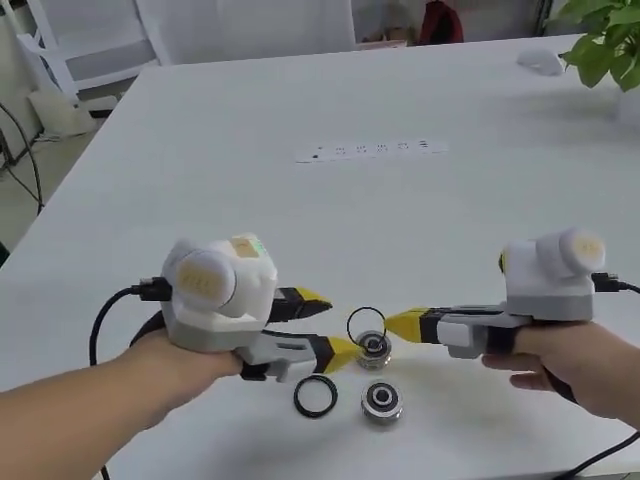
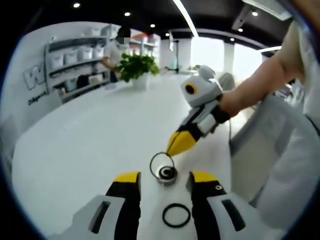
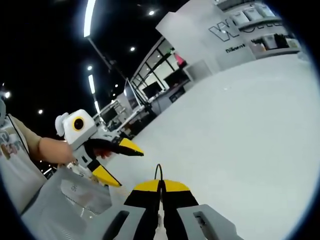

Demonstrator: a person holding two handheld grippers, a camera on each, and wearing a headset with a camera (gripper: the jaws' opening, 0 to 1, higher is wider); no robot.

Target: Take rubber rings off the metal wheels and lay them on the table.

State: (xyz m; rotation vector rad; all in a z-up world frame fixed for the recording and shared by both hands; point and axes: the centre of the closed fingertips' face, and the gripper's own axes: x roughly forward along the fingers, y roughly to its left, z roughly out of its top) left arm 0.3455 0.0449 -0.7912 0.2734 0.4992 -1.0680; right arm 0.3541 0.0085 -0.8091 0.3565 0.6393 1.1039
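Note:
A small metal wheel (image 1: 373,347) sits on the white table (image 1: 300,210), between the open jaws of my left gripper (image 1: 332,325). In the left gripper view the wheel (image 2: 165,173) lies just ahead of that gripper (image 2: 166,178), not touching either jaw. My right gripper (image 1: 400,325) comes in from the right, shut on a black rubber ring (image 1: 365,322). The ring stands upright with its lower edge at the wheel's top. In the right gripper view the ring (image 3: 158,172) is a thin edge above that gripper's shut tips (image 3: 160,186). A loose ring (image 1: 316,395) lies flat beside a second wheel (image 1: 381,398).
A white power strip (image 1: 370,150) lies mid-table. A plant (image 1: 605,45) and a small white object (image 1: 540,62) are at the far right corner. White shelving (image 1: 70,50) stands beyond the table's left edge. A black cable (image 1: 110,320) trails from the left gripper.

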